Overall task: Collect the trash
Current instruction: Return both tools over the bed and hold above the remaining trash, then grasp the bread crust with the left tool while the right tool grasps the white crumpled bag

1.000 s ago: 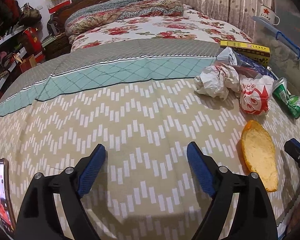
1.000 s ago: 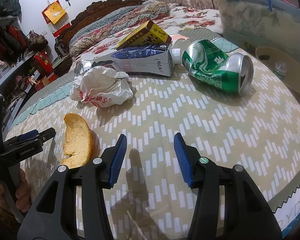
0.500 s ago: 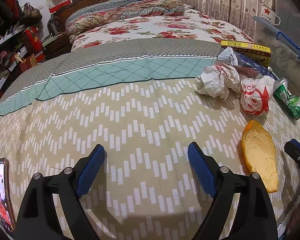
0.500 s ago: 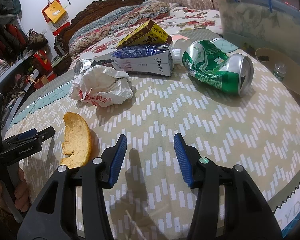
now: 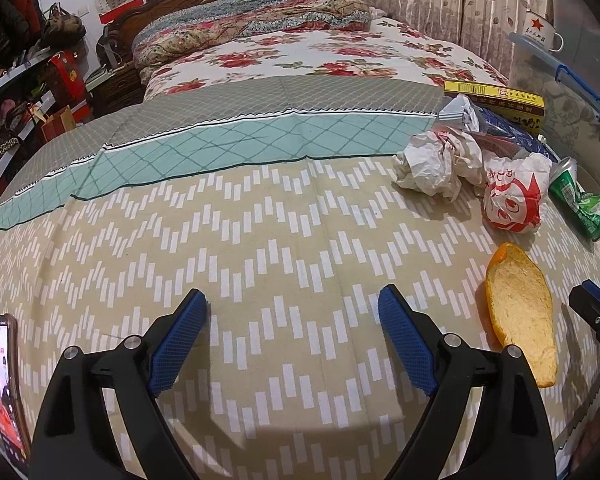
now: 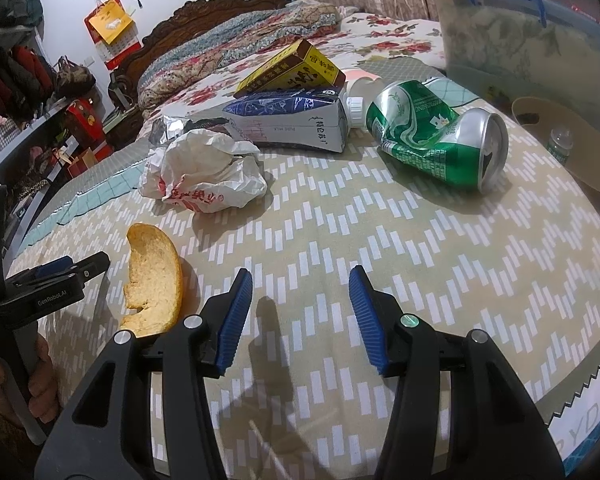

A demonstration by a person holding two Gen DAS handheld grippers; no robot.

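Note:
The trash lies on a bed with a zigzag bedspread. An orange peel is nearest, just left of my right gripper. Behind it are a crumpled white wrapper with red print, a blue-and-white milk carton, a yellow box and a crushed green can. My left gripper stands wide open over bare bedspread, with the peel to its right. The right gripper is also open, about half as wide. Nothing is between either pair of fingers.
A lit phone lies at the bed's near left edge. A clear storage box with blue handles stands at the right, a round tray with a small bottle below it. Cluttered shelves line the left wall.

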